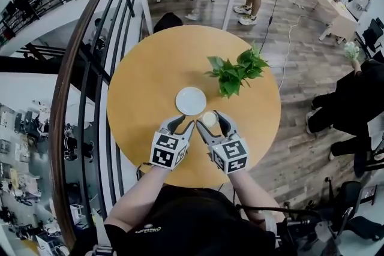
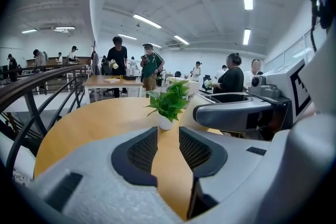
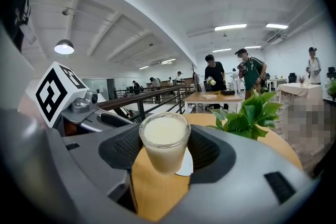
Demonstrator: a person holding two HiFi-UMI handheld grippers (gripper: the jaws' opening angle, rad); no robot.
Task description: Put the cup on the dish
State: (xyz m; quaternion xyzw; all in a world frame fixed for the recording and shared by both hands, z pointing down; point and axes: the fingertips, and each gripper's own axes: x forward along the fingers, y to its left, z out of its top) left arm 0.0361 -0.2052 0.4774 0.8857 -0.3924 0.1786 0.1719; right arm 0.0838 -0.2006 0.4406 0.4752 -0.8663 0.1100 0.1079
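1. The left marker cube and right marker cube are showing only black-and-white square patterns, no letters or numbers.
2. Pale print on the person's black shirt is coming out too small to read.

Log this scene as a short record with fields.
table: round, wooden
dish: white, empty, near the table's middle
cup: full of pale liquid, held by right gripper, not on the dish
left gripper: open, empty, beside the right one
plant: potted, beyond the dish
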